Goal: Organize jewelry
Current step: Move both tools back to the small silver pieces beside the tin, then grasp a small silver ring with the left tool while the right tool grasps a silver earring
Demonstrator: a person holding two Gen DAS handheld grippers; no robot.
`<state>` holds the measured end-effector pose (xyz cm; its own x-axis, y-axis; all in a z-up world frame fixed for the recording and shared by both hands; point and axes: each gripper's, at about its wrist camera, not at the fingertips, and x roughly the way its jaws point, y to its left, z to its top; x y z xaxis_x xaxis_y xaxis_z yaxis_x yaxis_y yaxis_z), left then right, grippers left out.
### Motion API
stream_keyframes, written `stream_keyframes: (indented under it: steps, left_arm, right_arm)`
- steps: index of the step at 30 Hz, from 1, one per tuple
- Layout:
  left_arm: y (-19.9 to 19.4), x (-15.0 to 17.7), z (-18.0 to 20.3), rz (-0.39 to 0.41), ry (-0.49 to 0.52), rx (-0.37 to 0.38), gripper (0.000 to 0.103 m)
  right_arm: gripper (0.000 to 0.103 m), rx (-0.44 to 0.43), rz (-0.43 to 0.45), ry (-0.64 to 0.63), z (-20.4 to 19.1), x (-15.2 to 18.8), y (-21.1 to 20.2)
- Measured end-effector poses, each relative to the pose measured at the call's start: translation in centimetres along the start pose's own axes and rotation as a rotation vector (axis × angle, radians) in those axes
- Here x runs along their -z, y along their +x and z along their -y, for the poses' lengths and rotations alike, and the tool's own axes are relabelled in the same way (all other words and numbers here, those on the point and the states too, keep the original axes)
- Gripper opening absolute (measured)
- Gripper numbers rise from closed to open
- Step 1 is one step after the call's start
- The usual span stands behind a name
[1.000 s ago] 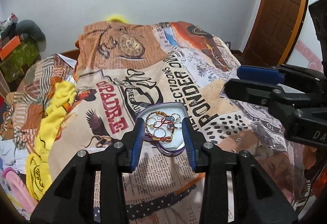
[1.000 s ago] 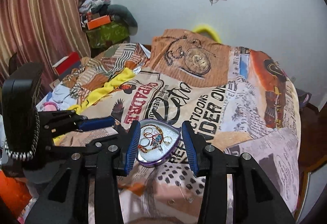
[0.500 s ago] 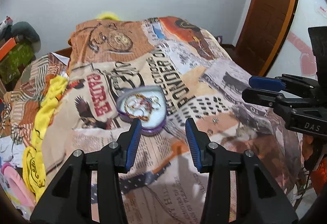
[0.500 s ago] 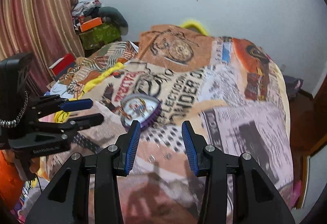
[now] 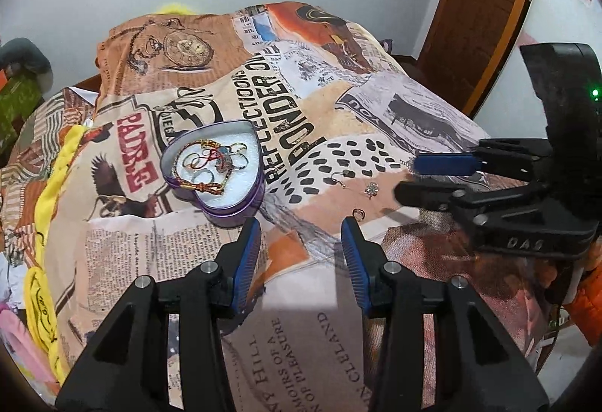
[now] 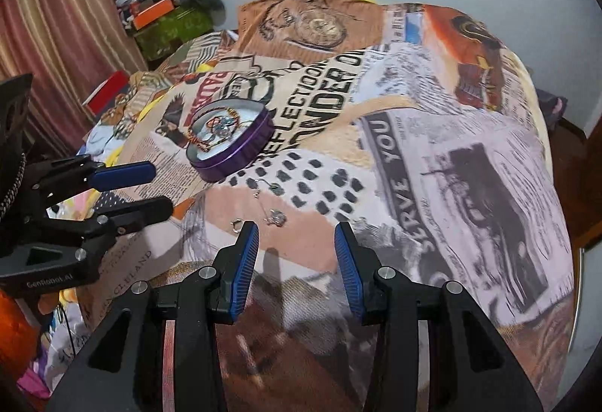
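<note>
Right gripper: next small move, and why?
Probably ease the right gripper forward and down over the small charm. Its jaws are open and empty, the charm lies loose on the bedspread just ahead, outside the heart tin already holding bracelets.

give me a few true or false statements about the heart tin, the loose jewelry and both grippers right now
1. The heart-shaped tin is open and holds bracelets and rings. True.
2. The left gripper is shut on the tin. False: its jaws are open and empty, short of the tin.
3. Small loose pieces, among them a ring and a charm, lie on the bedspread outside the tin. True.
4. The right gripper holds an earring. False: it is open, with nothing between its fingers.
5. The tin stands on a wooden table. False: it rests on the printed bedspread.
</note>
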<state>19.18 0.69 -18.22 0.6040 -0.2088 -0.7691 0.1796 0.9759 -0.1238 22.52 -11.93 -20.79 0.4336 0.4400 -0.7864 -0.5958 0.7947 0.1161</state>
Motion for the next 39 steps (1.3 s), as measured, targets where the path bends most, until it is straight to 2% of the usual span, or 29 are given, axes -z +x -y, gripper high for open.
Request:
stream_keyframes:
  steps: [4, 9, 19, 28, 35, 36, 39]
  left_arm:
    - [0.4, -0.1, 0.0, -0.003, 0.008, 0.000, 0.044]
    - [1.0, -0.1, -0.3, -0.015, -0.006, 0.033, 0.043]
    - [2.2, -0.5, 2.3, -0.039, 0.058, 0.103, 0.030]
    - [4.2, -1.1, 3.7, -0.075, 0.095, 0.098, 0.014]
    - [4.5, -1.1, 3.6, -0.081, 0.083, 0.106, 0.006]
    - [4.5, -1.1, 3.6, -0.078, 0.082, 0.102, 0.002]
    - [4.1, -1.1, 3.3, -0.069, 0.075, 0.095, 0.001]
  right_arm:
    - [0.037, -0.013, -0.028, -0.035, -0.5, -0.4, 1.3]
    - [0.012, -0.027, -0.077, -0.059, -0.8, -0.6, 2.9]
    - [0.012, -0.030, -0.010, -0.002, 0.5, -0.4, 1.1]
    - [0.012, -0.018, 0.039, 0.029, 1.6, -0.2, -0.8]
    - [0.012, -0.021, 0.060, 0.028, 1.9, -0.2, -1.5]
    - [0.012, -0.022, 0.063, 0.029, 1.9, -0.2, -1.6]
    - [0.012, -0.026, 0.073, 0.027, 1.8, -0.4, -1.9]
